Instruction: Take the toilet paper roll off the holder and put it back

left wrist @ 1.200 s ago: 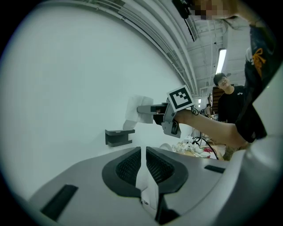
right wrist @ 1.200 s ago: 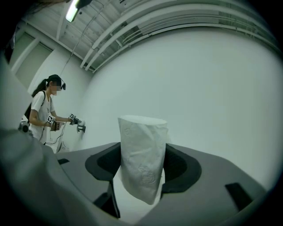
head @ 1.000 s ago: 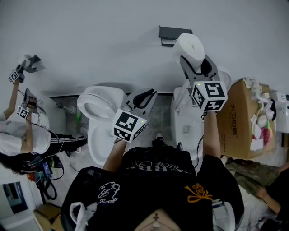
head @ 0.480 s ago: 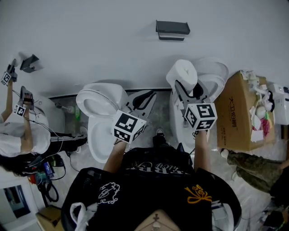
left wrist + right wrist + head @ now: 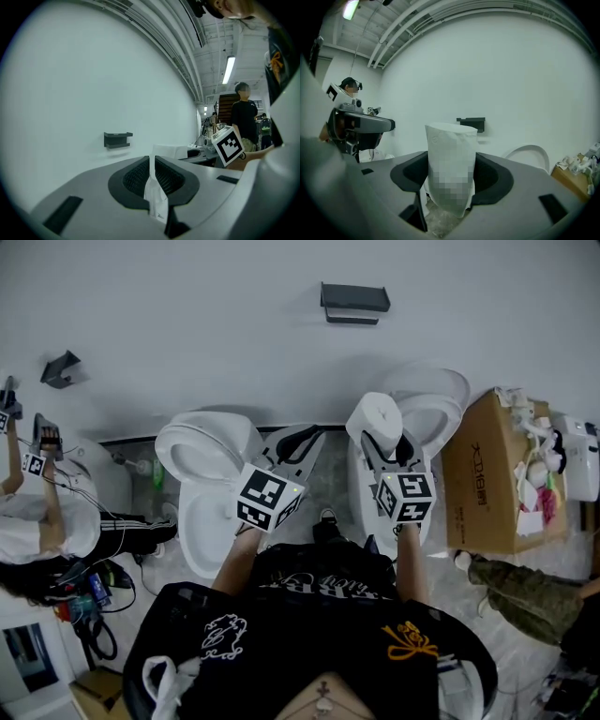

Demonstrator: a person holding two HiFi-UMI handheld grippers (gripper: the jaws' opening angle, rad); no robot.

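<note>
Right gripper (image 5: 384, 437): jaws wide, clamped on white toilet paper roll (image 5: 451, 150). Roll stands upright between the pads, clear of the holder. Dark grey wall-mounted holder (image 5: 354, 302) ahead of and above the tips, well apart; plain white wall (image 5: 187, 334) between. White toilet bowl (image 5: 436, 404) just beyond the roll, to its right.

Left gripper (image 5: 151, 164): jaws near together, pinching thin white paper strip (image 5: 154, 201). Second white toilet (image 5: 202, 456) to its left. Brown cardboard box (image 5: 487, 474) right of right gripper.
</note>
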